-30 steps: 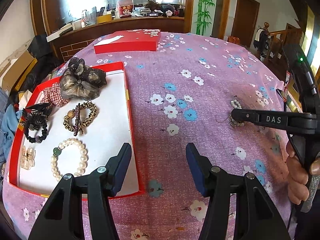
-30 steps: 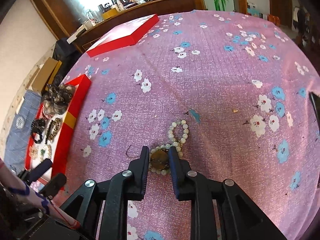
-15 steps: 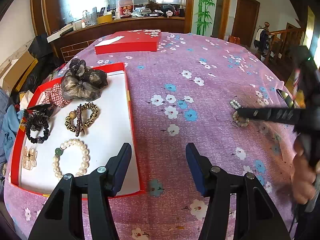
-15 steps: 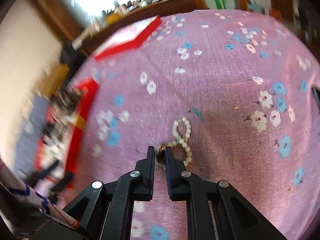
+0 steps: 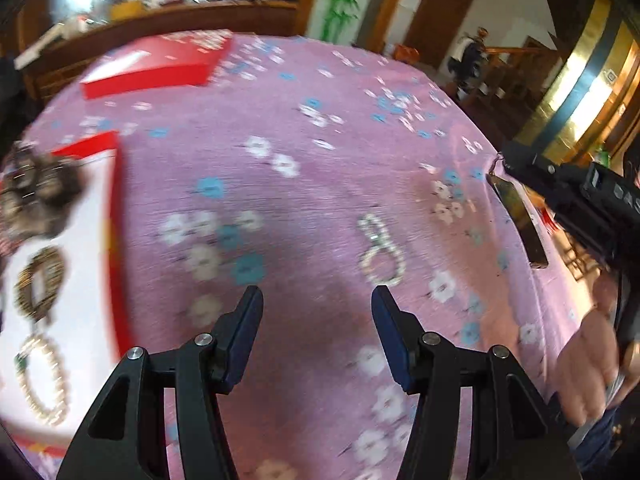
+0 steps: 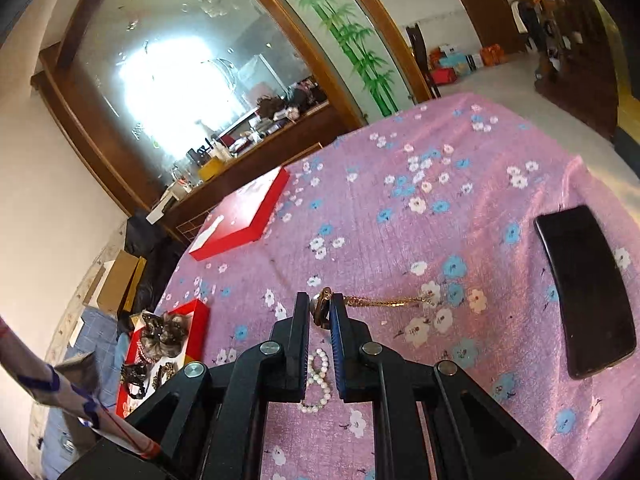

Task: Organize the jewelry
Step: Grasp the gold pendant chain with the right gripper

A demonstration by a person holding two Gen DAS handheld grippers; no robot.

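Pendant [image 6: 321, 307] in right gripper [image 6: 320, 312] jaws, chain [image 6: 384, 301] trailing

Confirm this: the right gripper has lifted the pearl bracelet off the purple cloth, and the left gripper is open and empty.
Not quite. The right gripper is shut on a gold pendant with its chain, not the pearl bracelet, which lies on the purple cloth beneath it, as the right wrist view shows. The left gripper is open and empty.
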